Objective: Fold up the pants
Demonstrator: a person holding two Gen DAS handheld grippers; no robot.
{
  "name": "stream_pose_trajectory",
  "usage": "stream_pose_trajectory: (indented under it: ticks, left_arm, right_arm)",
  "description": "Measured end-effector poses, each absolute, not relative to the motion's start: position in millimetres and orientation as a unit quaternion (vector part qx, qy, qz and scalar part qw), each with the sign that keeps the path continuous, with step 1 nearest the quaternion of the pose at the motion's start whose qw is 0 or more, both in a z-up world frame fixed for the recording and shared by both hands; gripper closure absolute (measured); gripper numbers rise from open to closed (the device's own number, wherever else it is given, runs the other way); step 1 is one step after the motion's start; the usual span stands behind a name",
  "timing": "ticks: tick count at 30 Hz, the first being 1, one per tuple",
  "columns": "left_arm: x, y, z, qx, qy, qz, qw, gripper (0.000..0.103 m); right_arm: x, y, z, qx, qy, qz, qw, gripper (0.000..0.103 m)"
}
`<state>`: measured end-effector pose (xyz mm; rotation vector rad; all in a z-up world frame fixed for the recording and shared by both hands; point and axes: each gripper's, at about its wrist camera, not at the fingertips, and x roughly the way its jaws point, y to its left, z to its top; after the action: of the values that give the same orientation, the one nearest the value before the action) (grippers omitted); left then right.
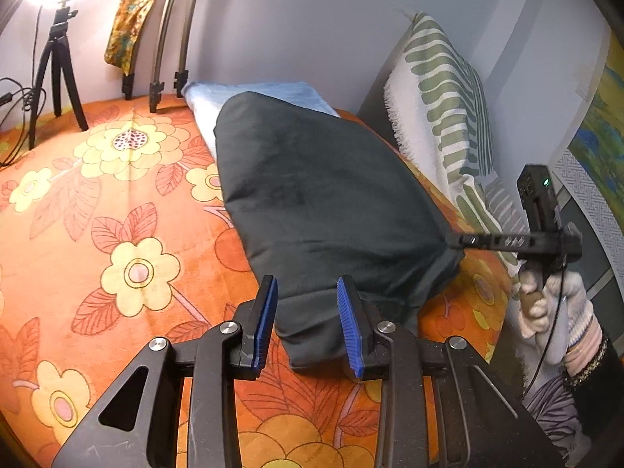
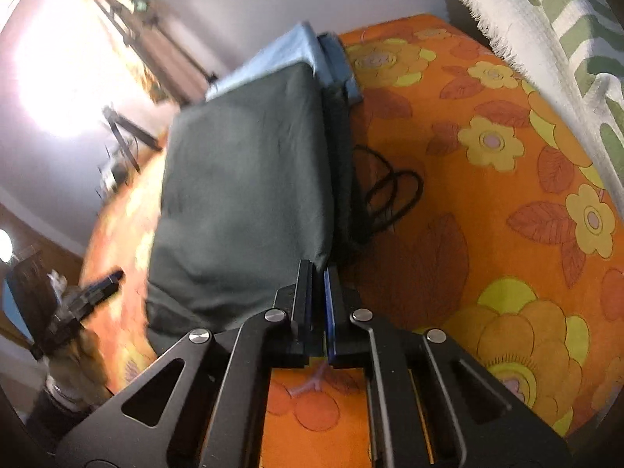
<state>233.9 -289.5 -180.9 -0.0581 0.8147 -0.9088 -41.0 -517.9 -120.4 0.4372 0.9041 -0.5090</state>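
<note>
Orange floral bed cover (image 1: 117, 234) fills both views. Dark pants (image 1: 312, 202) folded, lying centre frame, far end on a light blue garment (image 1: 249, 93). Left tool (image 1: 308, 323) at lower centre w/ pads spread, pants' near corner between them, not pinched. Right tool (image 2: 319, 304) pressed together, pinching pants' edge at bottom centre of right view; no earlier frame.

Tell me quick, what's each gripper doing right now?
Left gripper: open, a corner of the pants lying between its fingers, not pinched.
Right gripper: closed on the edge of the pants.
</note>
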Motion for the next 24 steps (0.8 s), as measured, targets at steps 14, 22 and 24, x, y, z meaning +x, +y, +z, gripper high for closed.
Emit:
stream_pose_trajectory:
  ticks: [14,22,24]
  left_arm:
    - [243,-323,-189,0.000,0.406,-0.441,0.800,0.061]
    - [216,-322,-215,0.026,0.450,-0.450,0.771,0.061]
    - [216,-313,-208,0.026,0.449,-0.449,0.772,0.061]
  right_arm:
    - [-24,-526,-88,0.150,0.357,-0.261,0.884,0.036]
    - [0,-558,-119,0.175,0.389,-0.246,0.870,0.020]
    - [-3,-570,-120,0.204,0.378,-0.240,0.870,0.019]
